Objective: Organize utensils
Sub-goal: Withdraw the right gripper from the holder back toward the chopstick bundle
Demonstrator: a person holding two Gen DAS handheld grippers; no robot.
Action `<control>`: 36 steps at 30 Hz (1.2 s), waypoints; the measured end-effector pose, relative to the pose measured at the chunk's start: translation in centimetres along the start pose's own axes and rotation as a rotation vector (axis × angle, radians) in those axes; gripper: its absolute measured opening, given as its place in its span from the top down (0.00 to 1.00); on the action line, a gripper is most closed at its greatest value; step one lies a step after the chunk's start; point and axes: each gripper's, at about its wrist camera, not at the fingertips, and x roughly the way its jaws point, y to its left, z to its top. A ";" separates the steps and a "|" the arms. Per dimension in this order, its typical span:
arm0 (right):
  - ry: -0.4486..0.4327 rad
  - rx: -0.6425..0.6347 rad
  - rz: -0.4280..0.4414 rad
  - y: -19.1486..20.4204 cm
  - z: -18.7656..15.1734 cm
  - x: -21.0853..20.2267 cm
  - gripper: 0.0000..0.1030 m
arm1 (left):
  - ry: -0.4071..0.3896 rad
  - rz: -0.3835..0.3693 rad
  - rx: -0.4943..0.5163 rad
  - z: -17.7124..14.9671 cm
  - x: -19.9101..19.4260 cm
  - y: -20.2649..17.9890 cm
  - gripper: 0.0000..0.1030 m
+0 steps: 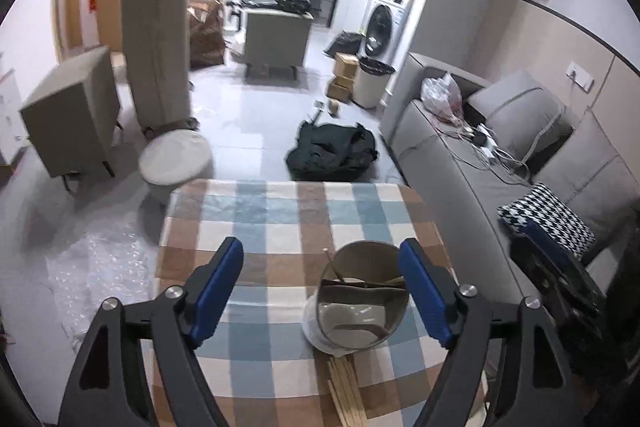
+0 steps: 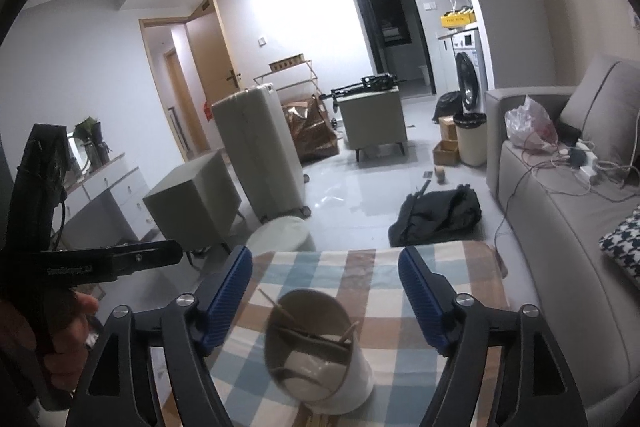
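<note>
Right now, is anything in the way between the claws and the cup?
Nothing visible. The cup sits on the cloth between the right claw's open fingers, and just inside the left claw's right finger.

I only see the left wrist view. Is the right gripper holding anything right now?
Observer: No. The right gripper is open, and the holder stands on the table clear of both pads.
Operator: Who's carrying my left gripper?
Observer: A hand grips its handle at the picture's left edge.
Operator: Anything further left, past my frame?
Observer: A plant stands on a white drawer unit.
</note>
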 end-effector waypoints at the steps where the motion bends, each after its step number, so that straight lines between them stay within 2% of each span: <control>1: -0.009 0.000 0.002 0.3 0.0 -0.7 0.21 | -0.017 0.012 0.007 -0.1 -0.5 -0.1 0.23; 3: -0.020 0.002 0.008 0.9 -0.2 -1.5 0.17 | -0.046 0.034 0.017 -0.5 -1.1 -0.2 0.19; 10: -0.036 0.010 0.009 2.6 -1.1 -4.1 0.09 | -0.100 0.072 0.015 -2.1 -2.7 -0.1 0.15; 19: -0.006 0.042 -0.018 2.9 -4.3 -6.3 0.01 | -0.100 0.083 0.023 -5.6 -2.8 0.1 0.13; 31: 0.077 0.039 -0.079 3.0 -9.7 -6.8 0.00 | -0.061 0.075 0.027 -10.3 -1.1 0.6 0.08; 36: 0.163 0.043 -0.103 2.4 -11.6 -5.6 0.00 | 0.014 0.075 0.037 -11.9 1.1 0.7 0.07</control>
